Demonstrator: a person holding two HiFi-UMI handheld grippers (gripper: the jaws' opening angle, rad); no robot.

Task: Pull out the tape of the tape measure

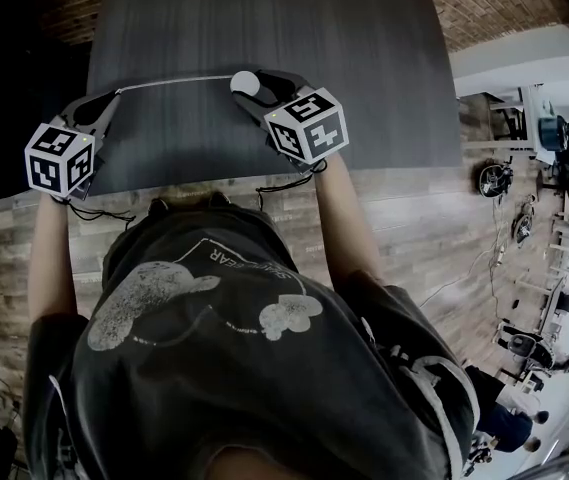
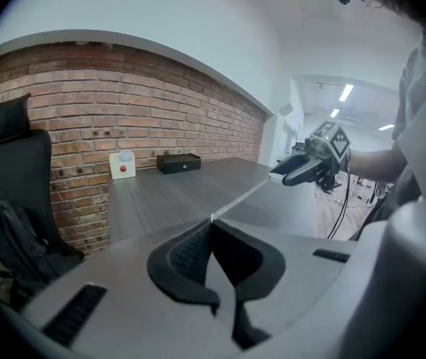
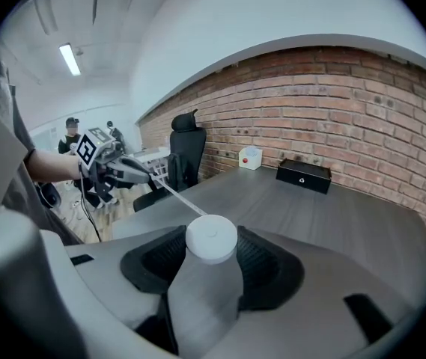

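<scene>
My right gripper (image 1: 251,88) is shut on the round white tape measure (image 1: 244,82), held above the near part of the dark table (image 1: 264,28). From the case, the thin pale tape (image 1: 169,82) runs left in a straight line to my left gripper (image 1: 117,94), which is shut on the tape's end. In the right gripper view the white case (image 3: 211,239) sits between the black pads, and the tape (image 3: 177,195) stretches off to the left gripper (image 3: 147,174). In the left gripper view the tape (image 2: 241,200) leaves my closed pads and reaches the right gripper (image 2: 284,176).
A black box (image 3: 303,175) and a small white box with a red button (image 3: 250,156) stand at the table's far edge by the brick wall. A black office chair (image 2: 14,193) stands off the table's left end. Cables hang from both grippers.
</scene>
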